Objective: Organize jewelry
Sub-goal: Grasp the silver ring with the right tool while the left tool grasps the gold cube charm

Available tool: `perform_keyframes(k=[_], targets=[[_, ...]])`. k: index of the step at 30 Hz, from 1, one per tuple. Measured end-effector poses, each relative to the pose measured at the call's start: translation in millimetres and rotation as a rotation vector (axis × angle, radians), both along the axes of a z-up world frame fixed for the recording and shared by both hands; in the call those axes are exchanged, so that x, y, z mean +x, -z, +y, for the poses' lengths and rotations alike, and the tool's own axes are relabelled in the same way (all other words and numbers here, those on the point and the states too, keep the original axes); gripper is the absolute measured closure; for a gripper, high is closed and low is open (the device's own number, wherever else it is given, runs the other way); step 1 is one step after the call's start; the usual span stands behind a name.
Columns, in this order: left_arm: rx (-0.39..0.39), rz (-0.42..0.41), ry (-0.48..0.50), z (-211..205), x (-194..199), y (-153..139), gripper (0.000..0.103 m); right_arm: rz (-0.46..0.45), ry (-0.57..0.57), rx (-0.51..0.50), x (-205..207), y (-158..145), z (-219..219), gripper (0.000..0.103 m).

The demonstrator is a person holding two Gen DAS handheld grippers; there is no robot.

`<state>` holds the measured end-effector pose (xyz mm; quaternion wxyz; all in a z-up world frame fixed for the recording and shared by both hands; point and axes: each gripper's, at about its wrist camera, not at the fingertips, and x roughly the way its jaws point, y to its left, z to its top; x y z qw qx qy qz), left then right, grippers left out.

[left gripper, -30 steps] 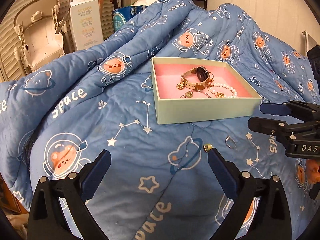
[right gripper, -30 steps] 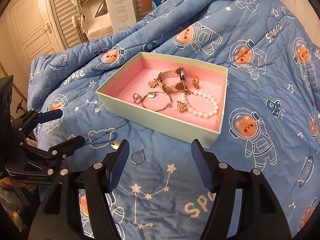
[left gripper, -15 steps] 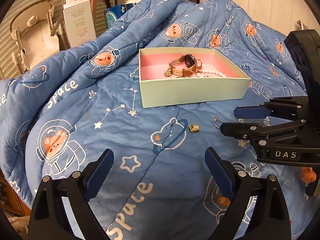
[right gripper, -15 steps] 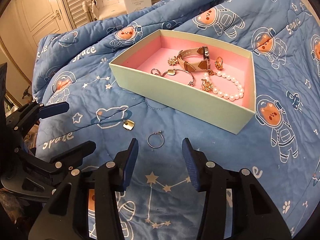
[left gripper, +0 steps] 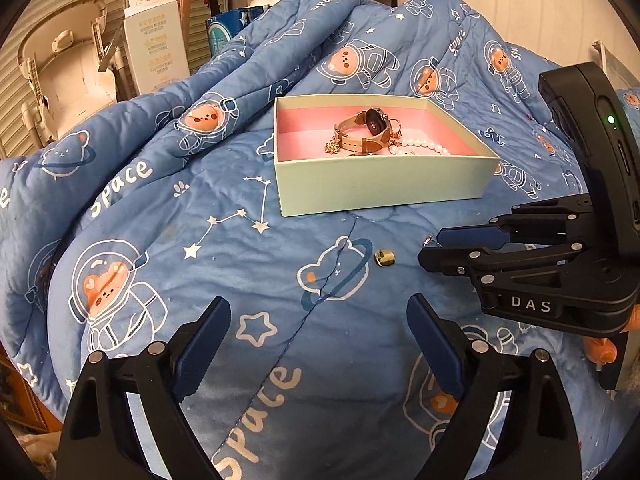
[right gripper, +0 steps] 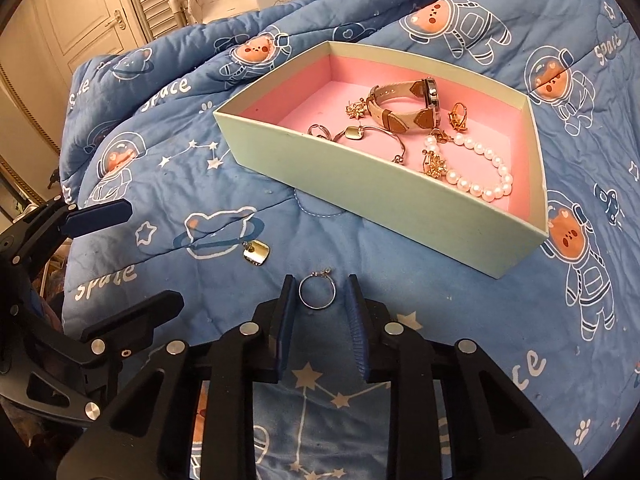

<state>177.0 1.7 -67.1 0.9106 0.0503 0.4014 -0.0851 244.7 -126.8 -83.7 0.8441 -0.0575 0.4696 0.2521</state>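
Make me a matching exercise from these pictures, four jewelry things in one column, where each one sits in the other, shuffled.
Things
1. silver ring
2. gold square charm
3. pearl bracelet
4. watch

Places
A. upright on its strap, in the box
B. between the right gripper fingers
C. flat on the box's pink lining
D. loose on the quilt, no fingers around it

Pairs: 1-B, 2-D, 3-C, 4-A
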Motion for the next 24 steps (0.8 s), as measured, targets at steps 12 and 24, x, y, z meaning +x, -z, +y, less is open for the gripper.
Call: perform_keyframes(k=[12, 24], targets=[[-0.025, 0.020, 0.038, -12, 9, 3, 0.034, -0.005, 0.032, 0.027, -1, -5, -8, 0.083], [-0.076, 0.074, 0.057, -29, 28, 9, 0.056, -0.003, 0.084, 0.047, -2, -12, -23, 0.083]])
